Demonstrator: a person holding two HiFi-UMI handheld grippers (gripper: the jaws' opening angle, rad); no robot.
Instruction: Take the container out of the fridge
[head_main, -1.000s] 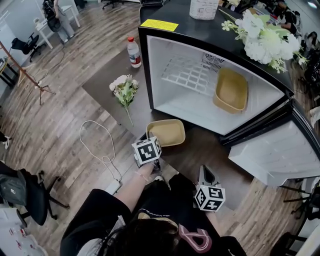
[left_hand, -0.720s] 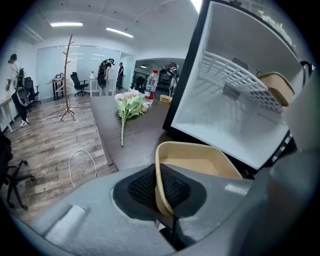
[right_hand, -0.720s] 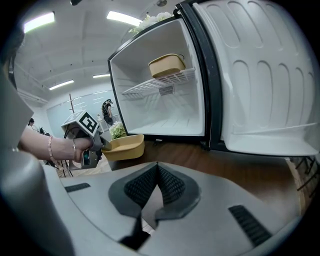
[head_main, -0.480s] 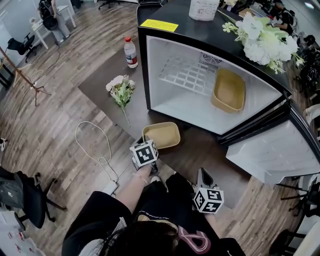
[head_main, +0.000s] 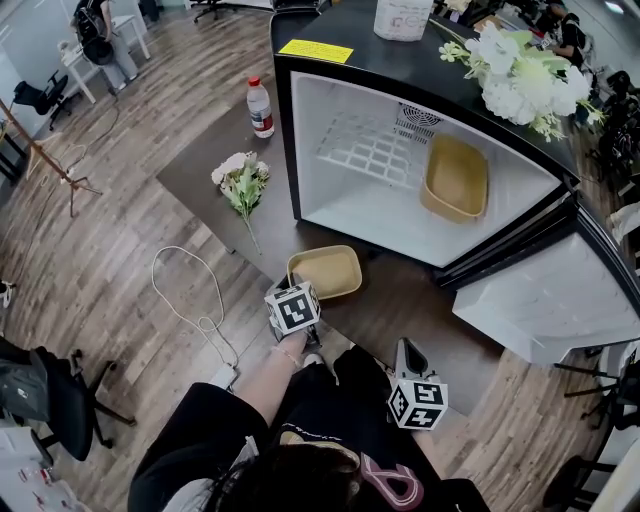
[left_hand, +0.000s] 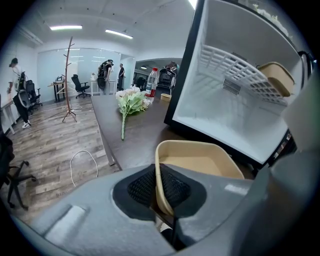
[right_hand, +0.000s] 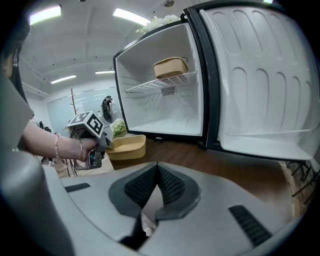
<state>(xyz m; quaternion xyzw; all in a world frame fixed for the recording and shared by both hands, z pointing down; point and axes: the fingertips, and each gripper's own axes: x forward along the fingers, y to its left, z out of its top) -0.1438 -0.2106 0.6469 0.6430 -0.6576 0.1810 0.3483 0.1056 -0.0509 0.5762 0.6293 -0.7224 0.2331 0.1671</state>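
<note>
A loose white cable (head_main: 190, 290) lies on the floor to the left, and a bunch of flowers (head_main: 240, 180) and a bottle (head_main: 262, 105) sit on the dark platform (head_main: 200, 170) beyond it. Right of them, the left gripper (left_hand: 158, 186) is clamped on the near wall of the tan container (left_hand: 200, 165), pads pinching the thin rim. The container is out of the fridge (head_main: 283, 130), just in front of it and low at the platform's near edge; whether its base has touched down I can't tell. I'd worry about that one-sided pinch: the tub could swing or slip, or tip off the edge if let go there. A second container (head_main: 457, 180) sits on the fridge shelf. Nearer and to the right, the right gripper (right_hand: 156, 186) is closed on nothing.
</note>
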